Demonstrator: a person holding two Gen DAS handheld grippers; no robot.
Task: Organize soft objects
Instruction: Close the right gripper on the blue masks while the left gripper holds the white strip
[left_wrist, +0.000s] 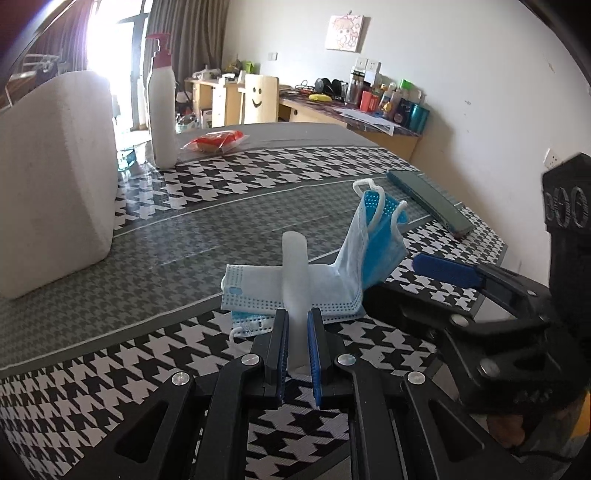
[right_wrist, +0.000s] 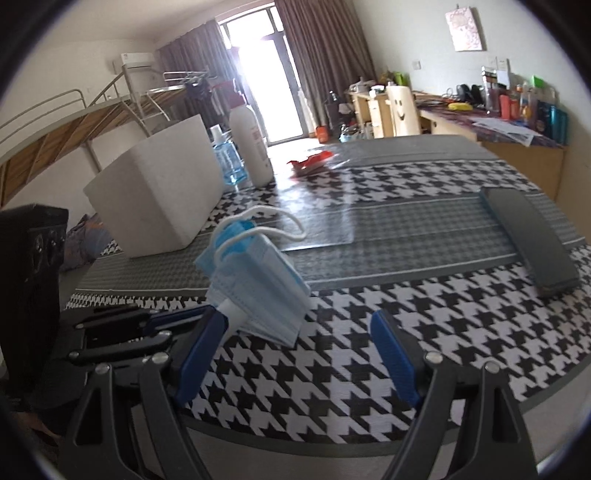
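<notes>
The left gripper (left_wrist: 296, 339) has its 2 fingers (left_wrist: 280, 343) pinched on a translucent white stick (left_wrist: 294, 273) that lies across a stack of blue face masks (left_wrist: 295, 288) on the counter (left_wrist: 147, 236). The masks' far half is folded upward, ear loops (left_wrist: 373, 206) on top. The right gripper (right_wrist: 299, 354) has its fingers (right_wrist: 393, 354) spread wide and empty, just beside the masks. Farther off stand a white foam box (left_wrist: 55, 177) and a pump bottle (left_wrist: 161, 110); a dark case (left_wrist: 432, 203) lies flat.
</notes>
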